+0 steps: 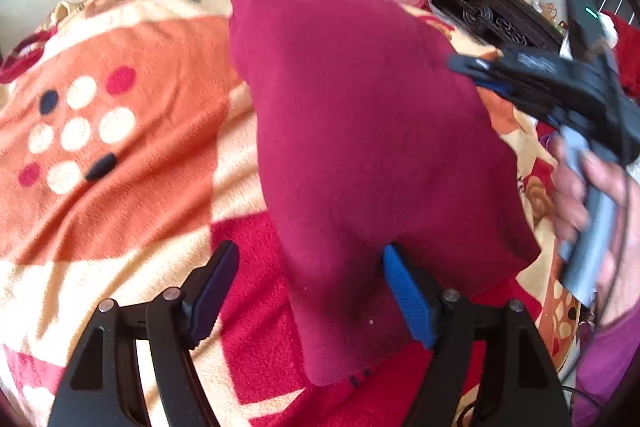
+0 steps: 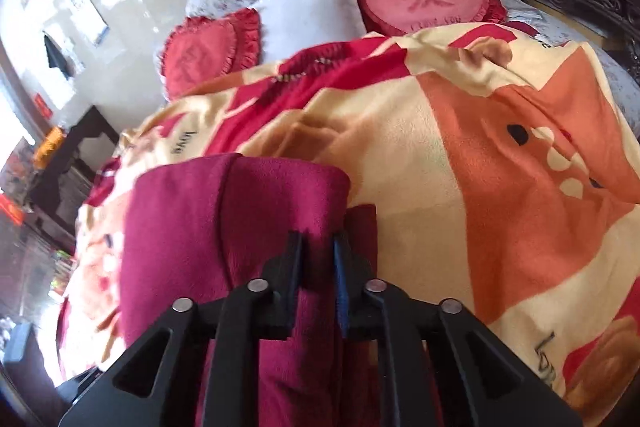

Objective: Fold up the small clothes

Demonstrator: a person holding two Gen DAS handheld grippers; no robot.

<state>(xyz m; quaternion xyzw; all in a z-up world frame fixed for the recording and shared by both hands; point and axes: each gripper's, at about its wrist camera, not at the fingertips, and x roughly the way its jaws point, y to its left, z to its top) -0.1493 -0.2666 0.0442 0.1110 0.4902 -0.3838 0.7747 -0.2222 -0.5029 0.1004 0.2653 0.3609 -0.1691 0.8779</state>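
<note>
Right hand-held gripper (image 1: 466, 65) motion-blurred in left wrist view; maroon garment (image 2: 240, 219) cut off by frame bottom, its lower part hidden behind gripper arms.

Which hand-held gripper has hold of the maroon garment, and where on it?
The right hand-held gripper pinches the maroon garment at its side edge; the left hand-held gripper is open, holding nothing.

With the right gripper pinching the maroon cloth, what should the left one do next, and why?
Probably close the left gripper on the near edge of the maroon cloth: its jaws stand open around that edge, while the right gripper already pinches the far side, so both ends could then be lifted.
</note>
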